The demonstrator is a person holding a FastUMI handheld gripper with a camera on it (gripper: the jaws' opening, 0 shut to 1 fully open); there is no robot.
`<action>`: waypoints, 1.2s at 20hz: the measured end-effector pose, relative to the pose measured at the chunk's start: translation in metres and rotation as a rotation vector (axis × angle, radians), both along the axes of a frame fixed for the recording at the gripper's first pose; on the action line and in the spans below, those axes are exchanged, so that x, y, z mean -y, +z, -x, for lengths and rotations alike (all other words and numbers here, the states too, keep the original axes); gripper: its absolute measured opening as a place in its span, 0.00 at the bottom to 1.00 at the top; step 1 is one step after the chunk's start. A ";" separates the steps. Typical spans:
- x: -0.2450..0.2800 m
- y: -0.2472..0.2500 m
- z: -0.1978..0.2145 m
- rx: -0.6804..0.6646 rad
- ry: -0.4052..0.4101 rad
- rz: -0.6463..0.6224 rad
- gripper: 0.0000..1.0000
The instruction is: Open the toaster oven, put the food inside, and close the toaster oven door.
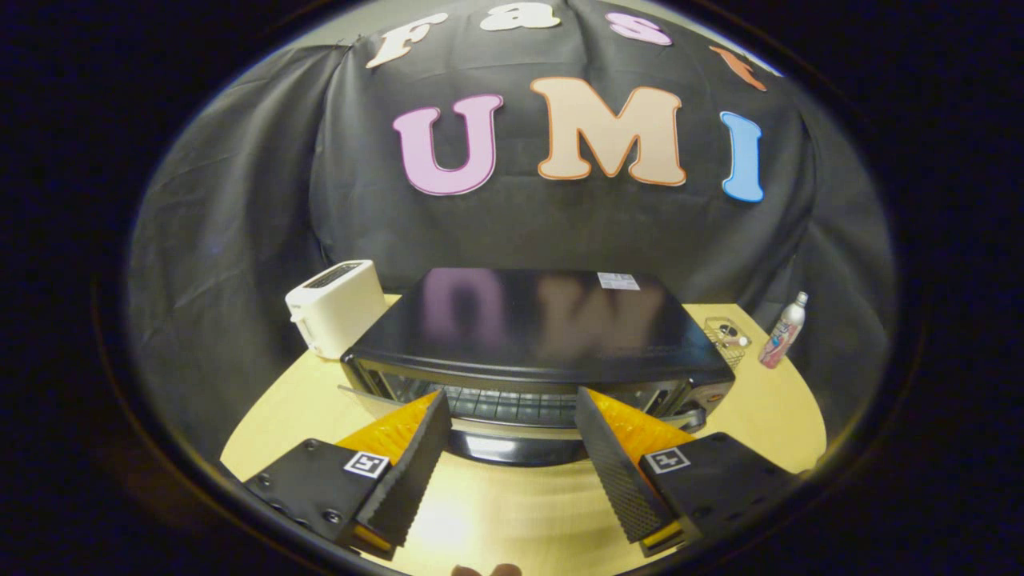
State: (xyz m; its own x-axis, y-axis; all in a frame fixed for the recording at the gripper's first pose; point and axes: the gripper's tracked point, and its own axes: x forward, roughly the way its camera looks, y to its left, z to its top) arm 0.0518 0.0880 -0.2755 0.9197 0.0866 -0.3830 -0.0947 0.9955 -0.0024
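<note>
A black toaster oven [528,320] stands in the middle of the yellow table [768,408], its glossy top facing me. Its door [512,446] is swung down toward me, and the wire rack [512,404] inside shows through the opening. My gripper [512,394] hovers just in front of and above the door, open, with nothing between its fingers. The fingertips [438,404] reach to the mouth of the oven on either side of the rack. The inside of the oven behind the rack is hidden by the top.
A white pop-up toaster [336,308] sits close to the oven's left rear corner. Right of the oven are a small wire basket [728,336] and a slim bottle [784,330] near the table's edge. Bare tabletop lies below the fingers.
</note>
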 end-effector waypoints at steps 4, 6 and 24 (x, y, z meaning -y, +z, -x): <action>0.001 -0.017 0.032 -0.050 0.016 0.033 1.00; 0.001 -0.028 0.048 -0.080 0.019 0.046 1.00; 0.006 -0.161 0.117 -0.422 -0.023 0.022 1.00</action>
